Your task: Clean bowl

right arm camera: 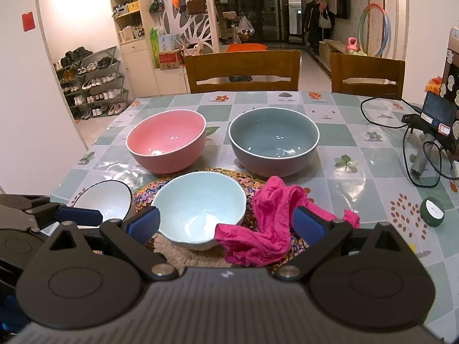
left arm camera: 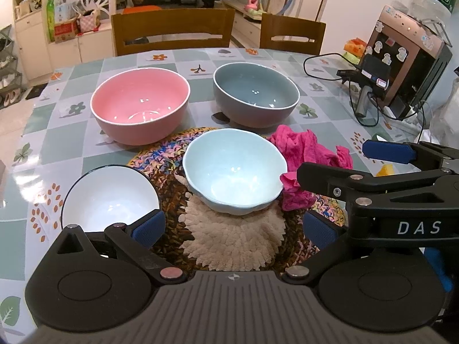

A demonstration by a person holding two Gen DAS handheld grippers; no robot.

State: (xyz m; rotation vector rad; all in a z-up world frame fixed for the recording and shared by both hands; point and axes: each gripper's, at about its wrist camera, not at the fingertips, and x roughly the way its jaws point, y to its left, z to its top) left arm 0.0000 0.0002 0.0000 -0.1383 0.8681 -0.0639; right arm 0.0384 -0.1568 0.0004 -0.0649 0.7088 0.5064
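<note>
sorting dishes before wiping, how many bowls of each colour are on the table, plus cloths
pink bowl: 1
grey-blue bowl: 1
light blue bowl: 1
white bowl: 1
pink cloth: 1
total: 5 (4 bowls, 1 cloth)

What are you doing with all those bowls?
A person is about to clean a bowl. Both the left hand-held gripper and the right hand-held gripper are open and hold nothing. The light blue bowl sits on a woven mat, with a pink cloth beside it, not picked up yet.
</note>
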